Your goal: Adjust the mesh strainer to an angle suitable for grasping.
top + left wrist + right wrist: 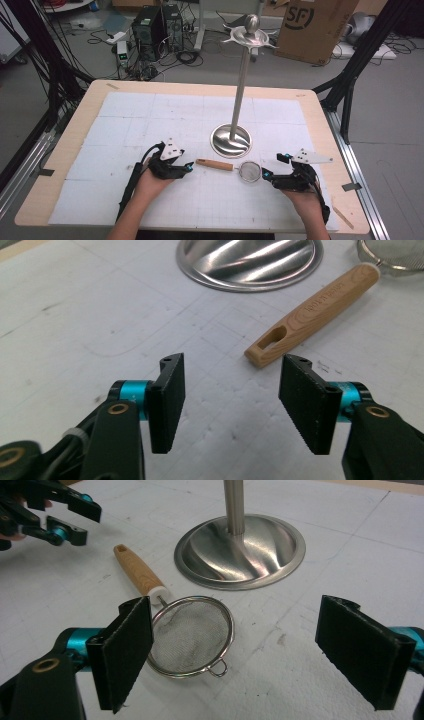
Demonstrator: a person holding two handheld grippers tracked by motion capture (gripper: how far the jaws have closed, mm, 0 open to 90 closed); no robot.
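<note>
A small mesh strainer (249, 171) with a wooden handle (215, 164) lies flat on the white mat, just in front of a steel stand's round base (231, 140). My left gripper (186, 164) is open, its tips a short way from the handle's slotted end (280, 337); nothing is between its jaws (232, 390). My right gripper (275, 166) is open beside the strainer's bowl. In the right gripper view the mesh bowl (192, 635) lies just ahead of the left pad (125, 650), with the gripper (235, 652) wide apart.
The stand's pole (241, 85) rises to a winged top with a knob (251, 32). The base (240, 552) sits close behind the strainer. The left gripper (65, 517) shows far off in the right gripper view. A white gridded mat (150, 120) covers the wooden table.
</note>
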